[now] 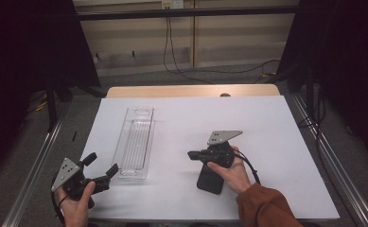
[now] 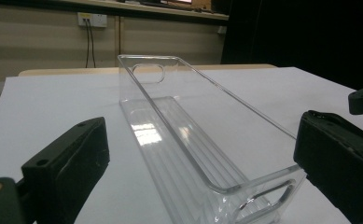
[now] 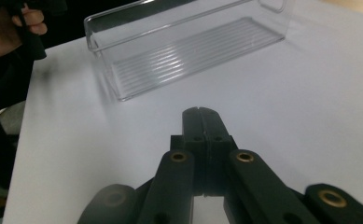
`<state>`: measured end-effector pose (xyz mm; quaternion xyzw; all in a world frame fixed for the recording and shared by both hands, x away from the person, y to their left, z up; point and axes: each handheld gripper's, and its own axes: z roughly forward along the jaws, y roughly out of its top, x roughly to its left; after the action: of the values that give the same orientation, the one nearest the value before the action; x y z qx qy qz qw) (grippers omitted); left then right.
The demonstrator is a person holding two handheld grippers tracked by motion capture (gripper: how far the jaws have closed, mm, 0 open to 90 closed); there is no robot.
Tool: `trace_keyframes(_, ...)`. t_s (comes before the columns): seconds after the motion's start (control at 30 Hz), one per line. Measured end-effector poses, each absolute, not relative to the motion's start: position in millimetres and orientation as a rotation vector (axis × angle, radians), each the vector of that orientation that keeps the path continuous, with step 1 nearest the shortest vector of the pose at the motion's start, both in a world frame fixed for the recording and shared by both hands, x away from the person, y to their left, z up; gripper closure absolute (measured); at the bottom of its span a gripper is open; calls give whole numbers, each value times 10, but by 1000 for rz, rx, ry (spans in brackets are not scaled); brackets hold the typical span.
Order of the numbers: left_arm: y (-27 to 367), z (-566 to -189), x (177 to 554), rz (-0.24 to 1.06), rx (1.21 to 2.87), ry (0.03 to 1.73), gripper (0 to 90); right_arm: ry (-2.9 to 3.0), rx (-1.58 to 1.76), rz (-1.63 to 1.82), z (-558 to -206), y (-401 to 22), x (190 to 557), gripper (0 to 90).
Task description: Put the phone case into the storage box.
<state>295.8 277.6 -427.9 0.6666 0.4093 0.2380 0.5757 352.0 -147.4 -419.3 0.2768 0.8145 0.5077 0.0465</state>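
A long clear plastic bin (image 1: 135,143) lies lengthwise on the white table top (image 1: 267,123), left of centre, and it holds nothing: its ribbed floor shows bare from end to end in the left gripper view (image 2: 179,135). Cut-out handles sit in both short walls. The left gripper (image 1: 101,168) sits at the bin's near end with its jaws spread wide, one on either side of that end, pads apart from the plastic. Over to the right gripper (image 1: 191,154): jaws pressed together with nothing between them, pointing left toward the bin (image 3: 179,46), with bare white surface separating the two. There is plenty of open room across the middle and the right half of the table. A wooden edge (image 1: 191,91) peeks out beyond the far side of the white top. Behind it, grey floor, a pale wall with cables (image 1: 172,52) hanging down, and dark curtains on both sides.
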Motion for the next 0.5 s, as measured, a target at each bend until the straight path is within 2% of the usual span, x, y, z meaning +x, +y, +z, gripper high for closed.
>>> trace_keyframes(0.5,2782,-4270,2944,573,1565,937,30,2770,885,1286,-4277,-1338,3531,900)
